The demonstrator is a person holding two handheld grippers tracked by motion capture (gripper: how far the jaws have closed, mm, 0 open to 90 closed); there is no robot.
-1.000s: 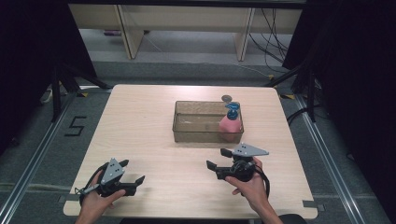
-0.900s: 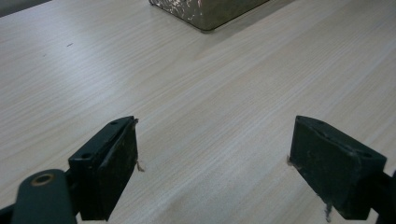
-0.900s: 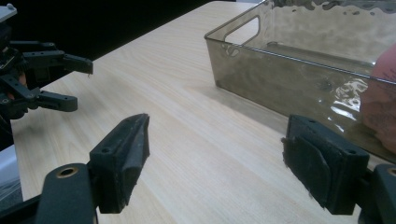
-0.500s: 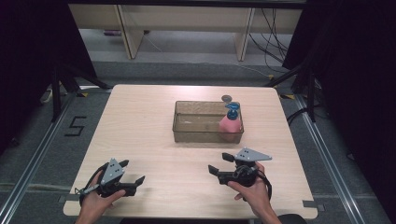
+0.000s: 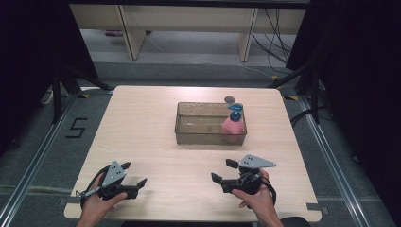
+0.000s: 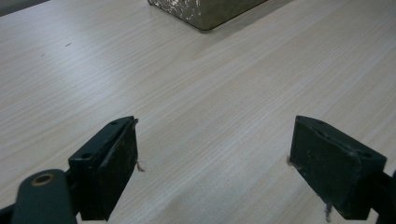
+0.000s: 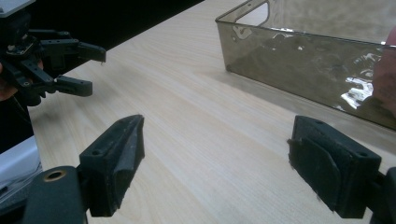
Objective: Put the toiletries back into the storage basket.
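The table (image 5: 142, 123) spreads out ahead of both my claws, pale wood, and both claws hang low over its near edge. Ahead of my right claw (image 5: 224, 170), up and a little to its right in the high view, sits the bin (image 5: 201, 126), a smoky clear box standing well apart from either claw; in my right gripper view its long wall (image 7: 308, 56) crosses just beyond the far jaw, with a cut-out handle in its end wall. Inside the bin, at the end nearest my right claw's side, stands the bottle (image 5: 232, 126), pink with a blue pump top, upright against the right end wall; its pink edge (image 7: 386, 70) shows through the wall at the margin of my right gripper view. A small round thing (image 5: 230, 99) lies on the table just behind the bin, too small to tell what it is. My right claw stands wide, its jaws have just been opening, and between them there is bare wood. My left claw (image 5: 135, 174) is wide too, nothing between its jaws but wood (image 6: 210, 140), and a corner of the bin (image 6: 205, 11) sits far ahead of it. From my right claw I see my left claw (image 7: 77, 63) off to the side, well apart.
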